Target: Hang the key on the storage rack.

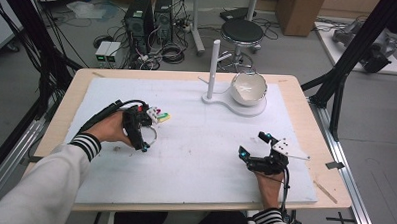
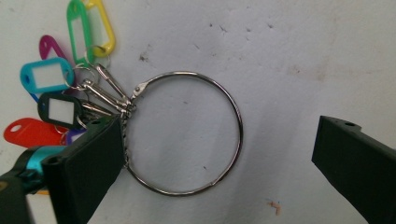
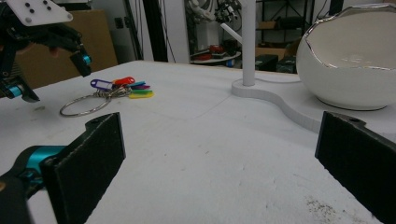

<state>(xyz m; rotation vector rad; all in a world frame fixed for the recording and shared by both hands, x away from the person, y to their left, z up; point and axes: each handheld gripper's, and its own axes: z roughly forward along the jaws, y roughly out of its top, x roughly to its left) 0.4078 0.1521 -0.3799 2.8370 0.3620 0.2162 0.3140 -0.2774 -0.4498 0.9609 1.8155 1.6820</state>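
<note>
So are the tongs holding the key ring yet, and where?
Not yet. The left tongs are open around the ring lying on the table, pads not pressing it. The right tongs are open and hold nothing.

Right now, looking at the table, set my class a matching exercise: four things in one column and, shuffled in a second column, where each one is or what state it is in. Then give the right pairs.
Column one
1. metal ring
2. white bowl
3. left gripper
4. right gripper

Column two
A. sits on the white stand beside the upright post
B. open near the table's front right, nothing between its jaws
C. lies flat on the white mat with coloured key tags clipped on
D. open, jaws either side of the ring

Pairs: 1-C, 2-A, 3-D, 4-B
</note>
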